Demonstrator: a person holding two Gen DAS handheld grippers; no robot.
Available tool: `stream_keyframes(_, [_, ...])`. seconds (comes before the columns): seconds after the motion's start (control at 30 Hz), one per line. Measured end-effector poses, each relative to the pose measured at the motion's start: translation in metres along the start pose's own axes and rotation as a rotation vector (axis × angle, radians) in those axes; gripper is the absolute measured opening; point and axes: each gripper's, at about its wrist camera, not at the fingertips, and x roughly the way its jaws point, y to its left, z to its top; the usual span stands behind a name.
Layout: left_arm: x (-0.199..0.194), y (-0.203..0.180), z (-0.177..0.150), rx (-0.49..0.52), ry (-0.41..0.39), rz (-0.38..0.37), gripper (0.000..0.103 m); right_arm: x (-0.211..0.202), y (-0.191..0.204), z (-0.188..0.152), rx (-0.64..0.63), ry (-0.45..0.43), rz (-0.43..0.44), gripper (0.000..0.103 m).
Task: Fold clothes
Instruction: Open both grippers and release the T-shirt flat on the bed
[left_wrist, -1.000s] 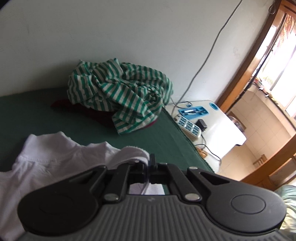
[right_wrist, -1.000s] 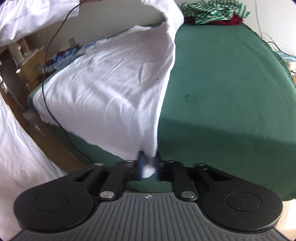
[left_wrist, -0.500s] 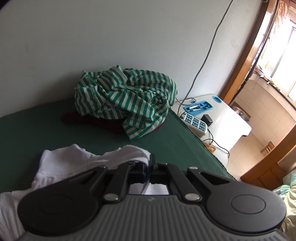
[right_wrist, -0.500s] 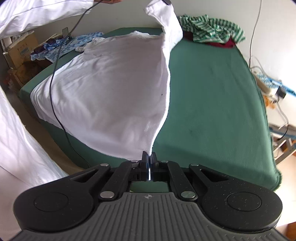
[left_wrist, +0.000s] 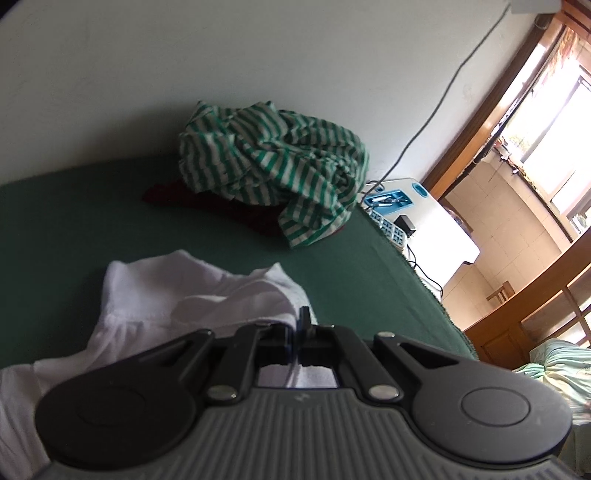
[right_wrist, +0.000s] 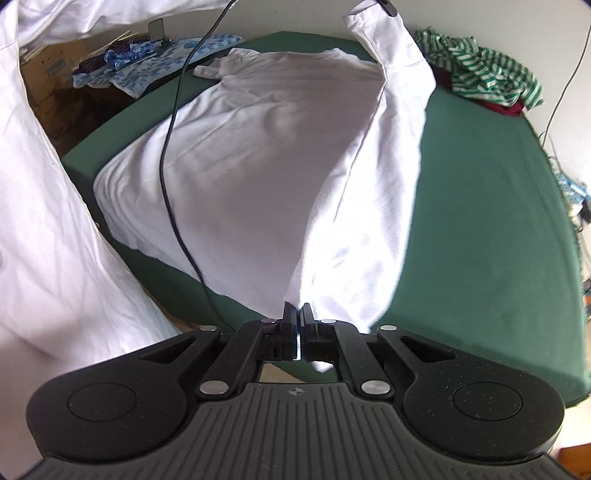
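- Your left gripper is clamped on the white cotton shirt's sleeve end.
- Your right gripper pinches its hem corner, lifted.
- The shirt's body lies on the green bed cover, well apart from the crumpled green-striped garment.

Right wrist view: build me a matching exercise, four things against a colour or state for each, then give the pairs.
Things:
1. white shirt
2. striped garment
3. bed cover
4. right claw

Colour or state:
A. plain dark green, spread flat
B. shut on a cloth edge
C. crumpled in a heap at the far end
D. one side lifted off the bed, the rest lying flat

Pairs: 1-D, 2-C, 3-A, 4-B
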Motion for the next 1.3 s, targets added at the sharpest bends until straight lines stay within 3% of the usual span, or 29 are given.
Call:
stream_keyframes(0.27, [0.031, 0.057, -0.044, -0.057, 0.065, 0.055, 0.0, 0.048, 0.024, -0.001, 0.116, 0.059, -0.008, 0.002])
stream_keyframes(0.37, [0.046, 0.069, -0.061, -0.046, 0.104, 0.101, 0.0, 0.057, 0.018, -0.01, 0.219, 0.087, -0.013, 0.013])
stream_keyframes(0.47, [0.043, 0.08, -0.074, 0.002, 0.11, 0.133, 0.0, 0.034, 0.003, -0.025, 0.383, 0.041, -0.02, 0.014])
stream_keyframes(0.53, [0.03, 0.086, -0.08, 0.036, 0.092, 0.149, 0.005, 0.009, -0.013, -0.038, 0.555, -0.037, -0.058, 0.016])
stream_keyframes(0.6, [0.01, 0.087, -0.084, 0.071, 0.059, 0.172, 0.004, -0.006, -0.033, -0.058, 0.768, -0.111, -0.1, 0.033])
stream_keyframes(0.63, [-0.001, 0.083, -0.086, 0.097, 0.033, 0.187, 0.004, -0.012, -0.043, -0.068, 0.875, -0.143, -0.118, 0.034])
stream_keyframes(0.7, [-0.018, 0.07, -0.087, 0.154, -0.031, 0.198, 0.005, -0.008, -0.058, -0.085, 1.04, -0.179, -0.093, 0.034])
stream_keyframes(0.83, [-0.022, 0.036, -0.081, 0.204, -0.087, 0.104, 0.012, 0.016, -0.065, -0.094, 1.161, -0.228, -0.003, 0.032])
stream_keyframes(0.87, [-0.013, 0.03, -0.08, 0.198, -0.074, 0.072, 0.018, 0.021, -0.066, -0.095, 1.185, -0.239, 0.016, 0.032])
stream_keyframes(0.9, [-0.003, 0.024, -0.08, 0.188, -0.06, 0.045, 0.031, 0.026, -0.067, -0.097, 1.208, -0.251, 0.036, 0.027])
stream_keyframes(0.93, [0.009, 0.02, -0.08, 0.176, -0.043, 0.03, 0.029, 0.029, -0.066, -0.098, 1.226, -0.262, 0.049, 0.021])
stream_keyframes(0.97, [0.021, 0.017, -0.082, 0.161, -0.025, 0.021, 0.028, 0.03, -0.064, -0.098, 1.239, -0.272, 0.052, 0.007])
stream_keyframes(1.0, [0.033, 0.015, -0.084, 0.147, -0.008, 0.022, 0.027, 0.029, -0.062, -0.097, 1.239, -0.281, 0.044, 0.004])
stream_keyframes(1.1, [0.064, 0.022, -0.092, 0.086, 0.054, 0.056, 0.022, 0.016, -0.056, -0.093, 1.194, -0.295, -0.001, 0.004])
stream_keyframes(1.3, [0.074, 0.036, -0.093, 0.006, 0.059, 0.103, 0.023, 0.0, -0.036, -0.106, 1.204, -0.222, -0.057, 0.001])
